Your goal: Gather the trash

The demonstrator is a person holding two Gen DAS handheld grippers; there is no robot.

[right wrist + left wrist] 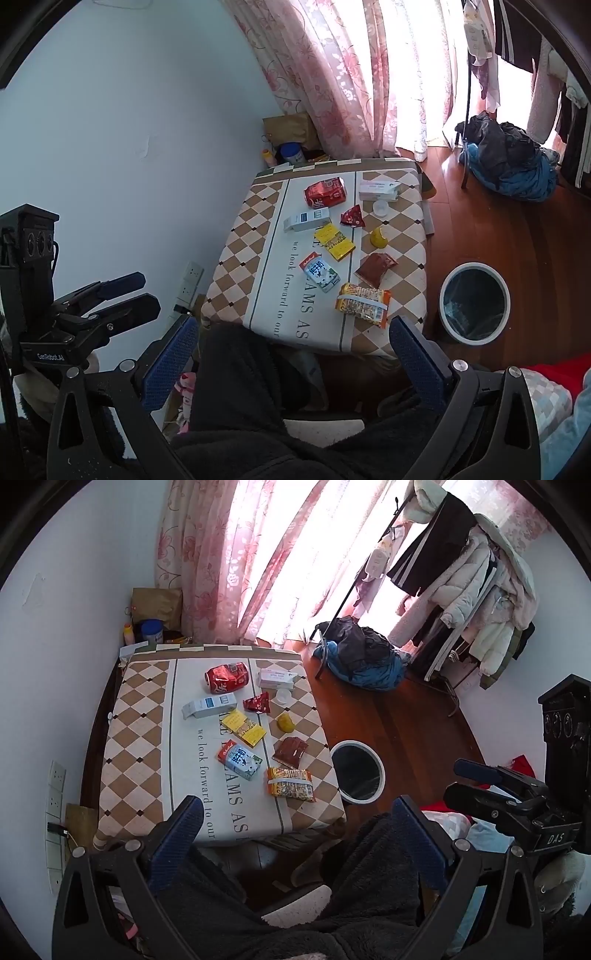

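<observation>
Beside the table [406,236], only the right view shows the bin's [474,308] blue liner — both jaws wide, empty.

place: home bedroom; signs: floral curtains [221,561]; loaded coat rack [476,590]; wood floor [399,716]

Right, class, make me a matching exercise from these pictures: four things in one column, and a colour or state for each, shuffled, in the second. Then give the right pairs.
Things
1. drink can
2. milk carton
3. bin
4. left gripper

Colours or states
A. white rim, standing on the wooden floor beside the table
B. jaws wide open, holding nothing
C. red, crushed, lying on its side
D. light blue with a red end, lying flat

Pairs: 1-C, 2-D, 3-A, 4-B
</observation>
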